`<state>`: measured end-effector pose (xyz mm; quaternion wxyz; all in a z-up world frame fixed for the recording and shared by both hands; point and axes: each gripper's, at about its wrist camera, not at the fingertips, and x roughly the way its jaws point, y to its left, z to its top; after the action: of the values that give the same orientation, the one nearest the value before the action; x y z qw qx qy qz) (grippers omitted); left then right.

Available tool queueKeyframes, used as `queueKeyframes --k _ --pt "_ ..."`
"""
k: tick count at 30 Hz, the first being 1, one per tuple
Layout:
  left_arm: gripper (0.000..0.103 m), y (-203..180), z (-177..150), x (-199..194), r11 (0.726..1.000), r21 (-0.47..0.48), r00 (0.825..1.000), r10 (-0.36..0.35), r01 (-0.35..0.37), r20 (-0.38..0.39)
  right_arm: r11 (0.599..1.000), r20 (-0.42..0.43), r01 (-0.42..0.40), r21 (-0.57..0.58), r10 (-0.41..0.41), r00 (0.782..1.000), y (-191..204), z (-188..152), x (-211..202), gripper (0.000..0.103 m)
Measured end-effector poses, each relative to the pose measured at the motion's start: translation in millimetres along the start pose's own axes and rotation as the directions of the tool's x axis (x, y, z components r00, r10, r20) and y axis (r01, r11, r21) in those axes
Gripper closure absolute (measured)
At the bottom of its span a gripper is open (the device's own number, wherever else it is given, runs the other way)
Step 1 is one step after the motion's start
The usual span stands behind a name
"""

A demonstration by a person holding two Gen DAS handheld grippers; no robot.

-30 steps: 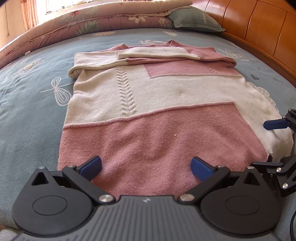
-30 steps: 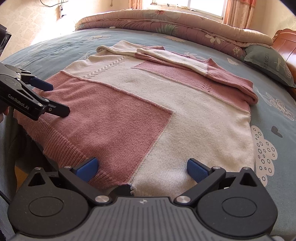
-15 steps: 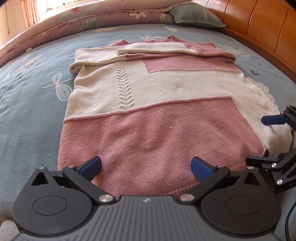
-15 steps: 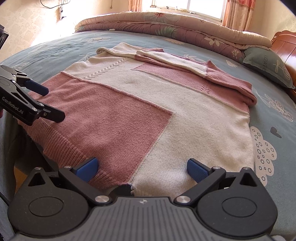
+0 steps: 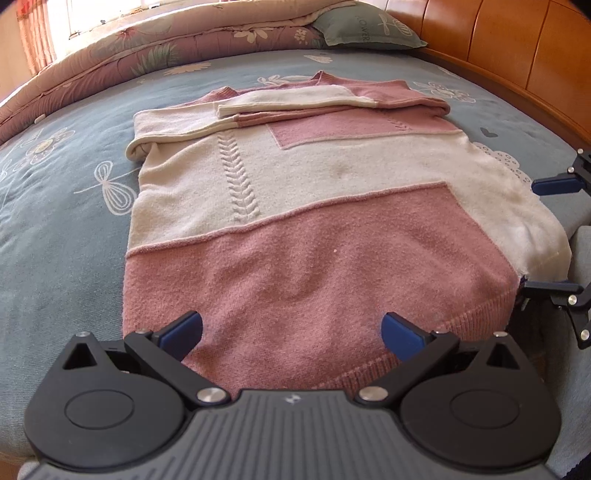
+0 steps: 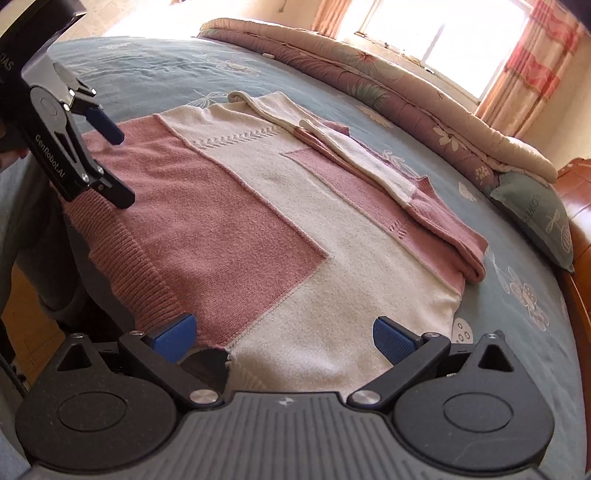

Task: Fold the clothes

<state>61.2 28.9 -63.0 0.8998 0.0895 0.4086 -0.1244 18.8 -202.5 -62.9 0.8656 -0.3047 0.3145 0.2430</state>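
Item: one pink-and-cream colour-block knitted sweater (image 5: 303, 229), lying flat and face up on a blue-grey floral bedsheet (image 5: 62, 206), its sleeves already folded across the chest at the far end, its pink ribbed hem (image 6: 125, 258) hanging just over the near edge of the bed. Taking the hem as landmark: a folded floral quilt (image 6: 388, 92) and a grey-green pillow (image 5: 365, 29) lie well beyond it, at the far side of the sweater, and an orange wooden headboard (image 5: 517, 44) runs to the right of it. Step in hand, as judged: taking the hem at both corners in order to carry it up over the body. Done well, each gripper would bite the full thickness of the ribbing, front and back layers together, close to its own corner, and both would lift evenly so that the fold line stays straight and the tucked sleeves are not dragged. Left gripper (image 5: 291, 328): jaws spread wide, blue pads well apart, holding nothing, poised just above the pink panel beside the left half of the hem; contact with the knit cannot be told. Right gripper (image 6: 284, 338): jaws likewise wide and empty, straddling the hem where pink meets cream at the right half, with cloth lying between the pads but not pinched.
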Motion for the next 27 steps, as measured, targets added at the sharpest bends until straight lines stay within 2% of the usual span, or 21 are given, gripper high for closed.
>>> queueKeyframes --k 4,6,9,11,13,16,20,23,27 --pt "0.001 -7.1 -0.3 -12.5 0.996 0.089 1.000 -0.001 -0.002 0.029 0.986 -0.039 -0.050 -0.156 0.044 0.998 17.8 -8.0 8.2 0.000" --pt "0.001 -11.1 -2.0 -16.1 0.993 0.115 0.999 -0.002 -0.001 0.032 0.975 -0.057 -0.046 -0.219 0.035 0.998 30.0 -12.5 16.3 0.000" --pt "0.001 -17.3 -6.0 -19.1 0.990 0.143 1.000 -0.006 0.002 0.031 0.950 -0.059 0.021 -0.312 -0.042 0.997 48.0 -17.9 29.1 0.000" --pt "0.001 -20.9 -8.1 -20.1 0.987 0.158 0.999 -0.015 0.011 0.029 0.923 -0.009 0.117 -0.367 -0.129 0.992 58.5 -19.8 34.7 0.000" --pt "0.001 -24.2 -9.1 -19.9 0.985 0.172 0.999 -0.030 0.025 0.023 0.914 0.063 0.177 -0.365 -0.166 0.984 61.0 -18.4 32.6 0.000" --pt "0.001 -29.9 -10.3 -19.5 0.979 0.197 0.999 -0.050 0.045 0.020 0.924 0.126 0.190 -0.331 -0.156 0.980 58.0 -13.0 21.8 0.000" --pt "0.001 -41.0 -9.4 -24.9 0.963 0.247 0.993 -0.118 0.107 0.030 0.926 0.204 0.213 -0.312 -0.154 0.967 54.8 -9.2 2.4 0.000" --pt "0.001 -50.9 -7.3 -27.2 0.947 0.277 0.984 -0.177 0.161 0.033 0.936 0.230 0.228 -0.266 -0.168 0.959 49.1 -3.6 -5.9 0.000" --pt "0.001 -65.3 -6.7 -16.0 0.933 0.318 0.983 -0.185 0.171 0.015 0.948 0.225 0.225 -0.225 -0.174 0.958 42.2 -2.0 -5.3 0.000"
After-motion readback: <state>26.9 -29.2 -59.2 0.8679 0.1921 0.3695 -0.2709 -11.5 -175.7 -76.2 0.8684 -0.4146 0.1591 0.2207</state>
